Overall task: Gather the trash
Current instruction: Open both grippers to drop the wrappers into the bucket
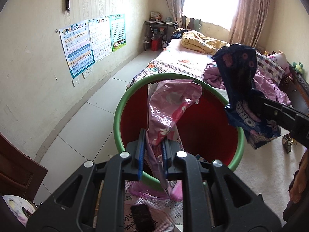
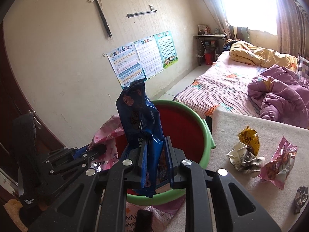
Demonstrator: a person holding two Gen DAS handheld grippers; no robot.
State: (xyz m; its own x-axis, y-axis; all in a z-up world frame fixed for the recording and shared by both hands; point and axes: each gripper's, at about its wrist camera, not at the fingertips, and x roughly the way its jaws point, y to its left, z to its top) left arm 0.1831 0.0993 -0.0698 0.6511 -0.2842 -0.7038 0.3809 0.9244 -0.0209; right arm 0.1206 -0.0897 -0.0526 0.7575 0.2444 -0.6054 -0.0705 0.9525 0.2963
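Left wrist view shows your left gripper (image 1: pixel 152 148) clamped on a pink foil wrapper (image 1: pixel 170 106). Its blue pads (image 1: pixel 140 154) press the wrapper's lower part, and the upper part stands above the open mouth of the bin (image 1: pixel 123 104), a red tub with a green rim. The same view shows your right gripper (image 1: pixel 270 106) entering from the right edge, holding a dark blue Oreo wrapper (image 1: pixel 239 73) beside the bin's right rim, above it.

Right wrist view confirms the grip: the jaws of your right gripper (image 2: pixel 154 154) stand narrow, with the Oreo wrapper (image 2: pixel 139 116) pinched between them and rising upright in front of the bin (image 2: pixel 204 123). Your left gripper (image 2: pixel 90 152) appears at lower left with the pink wrapper (image 2: pixel 108 135) at the bin's left rim.

More trash lies on the pale tabletop (image 2: pixel 241 193) to the right of the bin:
- a yellow wrapper (image 2: pixel 249 137) touching a crumpled white wrapper (image 2: pixel 241 158);
- a pink snack bag (image 2: pixel 278 160) just beside them;
- a dark foil piece (image 2: pixel 301 195) near the right edge.

Beyond the bin stands a bed (image 2: pixel 222 89) with a purple quilt (image 2: pixel 278 100) and a yellow quilt (image 2: pixel 256 56). Three learning posters (image 2: pixel 143 58) hang on the left wall. A dark phone (image 1: pixel 142 218) lies on a floral mat below the left gripper.
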